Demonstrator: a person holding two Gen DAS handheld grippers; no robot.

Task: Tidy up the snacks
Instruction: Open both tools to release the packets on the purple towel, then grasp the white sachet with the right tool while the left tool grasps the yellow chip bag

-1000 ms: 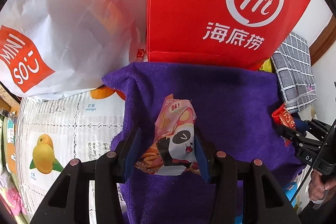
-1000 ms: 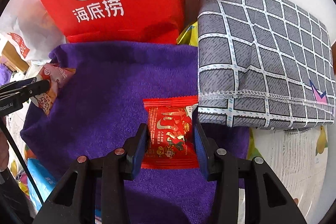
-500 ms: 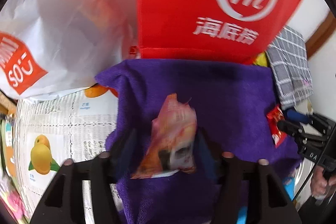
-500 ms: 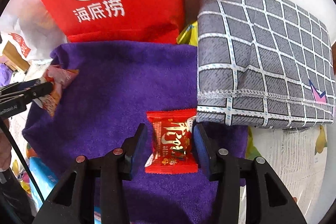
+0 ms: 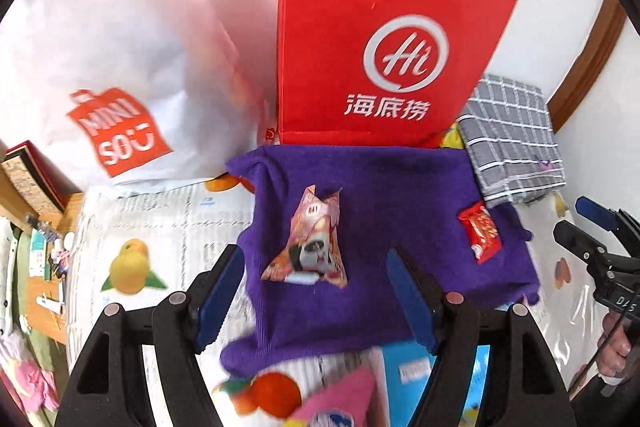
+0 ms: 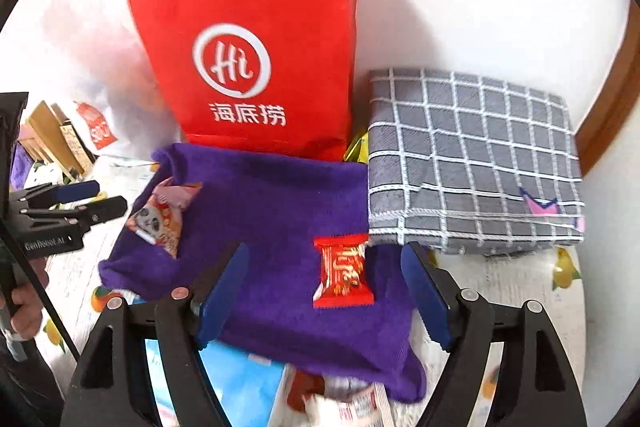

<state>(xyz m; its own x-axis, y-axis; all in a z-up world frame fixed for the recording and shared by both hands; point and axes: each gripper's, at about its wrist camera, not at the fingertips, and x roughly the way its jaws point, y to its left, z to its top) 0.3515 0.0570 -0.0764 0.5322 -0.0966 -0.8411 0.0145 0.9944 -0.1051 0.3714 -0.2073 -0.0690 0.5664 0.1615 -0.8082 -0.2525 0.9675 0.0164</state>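
Both claws, left (image 5: 316, 301) and right (image 6: 326, 293), are wide open and hold nothing. The panda snack (image 5: 310, 247) and the red candy (image 6: 344, 275) lie apart on the purple towel (image 6: 272, 211).

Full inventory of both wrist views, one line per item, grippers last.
panda snack packet: 1, pink, left part of the towel
candy packet: 1, red, right part of the towel
purple towel: 1, purple, on the table
red paper bag: 1, red with white logo, upright behind the towel
white shopping bag: 1, white with orange logo, back left
checked cloth: 1, grey and white, folded, right of the towel
fruit-print tablecloth: 1, white, under everything
left gripper: 1, black with blue pads, open, empty
right gripper: 1, same, open, empty
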